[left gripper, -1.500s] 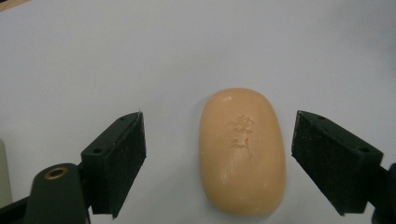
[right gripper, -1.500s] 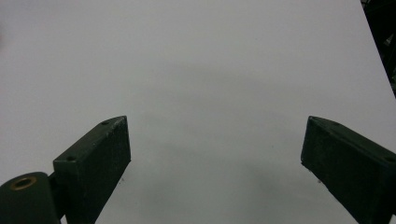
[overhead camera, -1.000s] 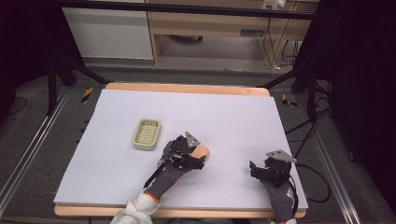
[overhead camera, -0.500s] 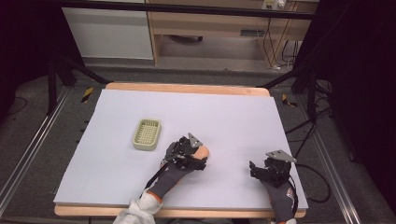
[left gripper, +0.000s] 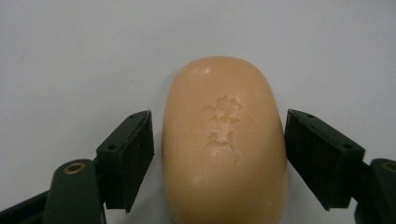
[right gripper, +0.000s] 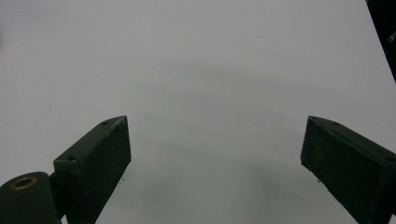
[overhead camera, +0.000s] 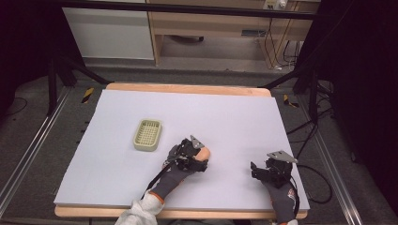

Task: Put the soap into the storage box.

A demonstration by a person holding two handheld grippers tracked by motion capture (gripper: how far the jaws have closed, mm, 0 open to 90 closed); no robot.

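Soap bar [overhead camera: 203, 153], one, on the white table [overhead camera: 234, 117] just right of one green soap dish [overhead camera: 147, 134], left gripper [overhead camera: 193, 152] at it, right gripper [overhead camera: 263, 169] well right, left gripper view, soap [left gripper: 224, 144] between released jaws, small gaps either side, right gripper view, jaws spread over bare table [right gripper: 196, 70].

The left gripper [overhead camera: 199, 154] is held low with jaws parted, while the right gripper [overhead camera: 256, 168] is spread wide.

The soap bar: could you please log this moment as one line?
soap bar on table, between open left tongs, small gaps | right tongs open, empty | soap dish empty
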